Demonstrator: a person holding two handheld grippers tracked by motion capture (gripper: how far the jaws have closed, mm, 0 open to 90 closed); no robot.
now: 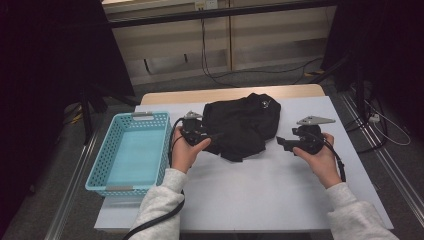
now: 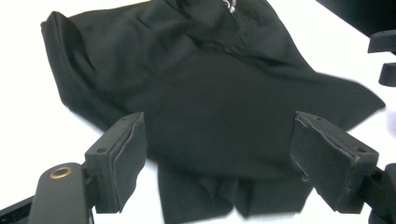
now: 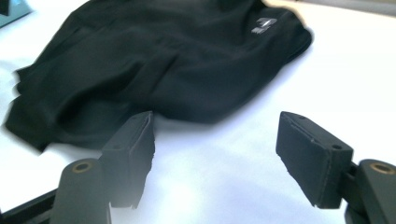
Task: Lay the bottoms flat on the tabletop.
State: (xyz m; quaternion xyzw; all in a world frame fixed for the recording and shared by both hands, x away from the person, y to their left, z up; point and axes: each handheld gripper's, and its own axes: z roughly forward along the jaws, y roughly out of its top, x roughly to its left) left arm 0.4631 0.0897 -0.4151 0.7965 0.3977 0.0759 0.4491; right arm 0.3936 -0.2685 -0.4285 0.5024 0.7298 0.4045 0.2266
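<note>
Garment: black, crumpled in a loose heap at centre frame of the high view, lying on the white bench. Small white logo near its upper edge. Not folded, not flattened, not in the basket.

Left hand-held gripper sits at the heap's left edge, jaws spread; in the left gripper view the cloth lies on the bench between and beyond the pads, nothing pinched. Right hand-held gripper is right of centre, just clear of the heap's right edge, jaws also spread over bare bench, cloth ahead of them toward the upper left of the right gripper view.

Turquoise basket at left of the high view, empty, beside the left forearm.

Progress read: early. Both hand-held grippers are positioned on either side but neither has a grip. Whatever the end state, fold or bin, everything's still to do: take hold of the edges, lift or spread, then place.
</note>
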